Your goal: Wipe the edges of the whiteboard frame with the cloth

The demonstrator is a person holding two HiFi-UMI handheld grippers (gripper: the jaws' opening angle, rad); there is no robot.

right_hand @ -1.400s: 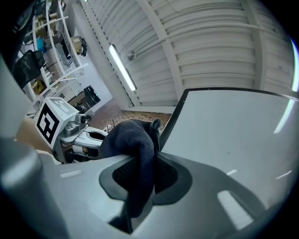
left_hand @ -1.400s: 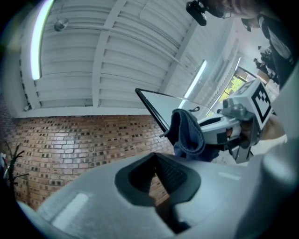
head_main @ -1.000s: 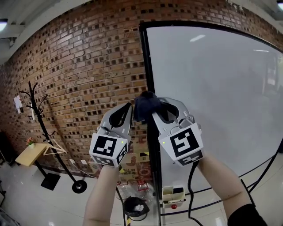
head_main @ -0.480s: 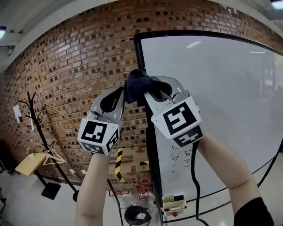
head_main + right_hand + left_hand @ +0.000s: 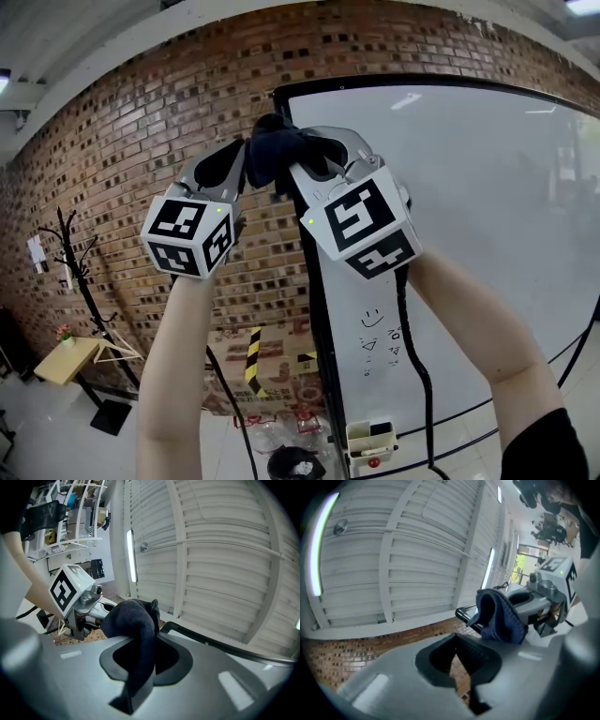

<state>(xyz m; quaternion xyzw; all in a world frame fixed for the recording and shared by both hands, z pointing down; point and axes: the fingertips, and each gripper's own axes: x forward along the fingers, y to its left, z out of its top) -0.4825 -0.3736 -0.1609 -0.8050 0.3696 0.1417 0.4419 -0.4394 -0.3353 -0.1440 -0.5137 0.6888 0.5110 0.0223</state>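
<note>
The whiteboard's black frame (image 5: 314,281) runs up to its top left corner just behind my hands. A dark blue cloth (image 5: 272,148) is bunched at that corner, and my right gripper (image 5: 292,159) is shut on it, pressing it against the frame's upper left edge. In the right gripper view the cloth (image 5: 136,620) hangs between the jaws, with the frame's top bar (image 5: 211,644) just beyond. My left gripper (image 5: 225,167) is held up beside it over the brick wall, shut with nothing in it. The left gripper view shows the cloth (image 5: 499,618) to the right.
A brick wall (image 5: 141,122) lies left of the board. Below stand a black coat stand (image 5: 80,272), a small wooden table (image 5: 66,361), taped cardboard boxes (image 5: 253,361), a bin (image 5: 295,464) and a marker tray (image 5: 367,439). A black cable (image 5: 412,356) hangs from the right gripper.
Both grippers have moved up along the board's left frame edge to its top corner, carrying the cloth. The view has tilted upward with them.
</note>
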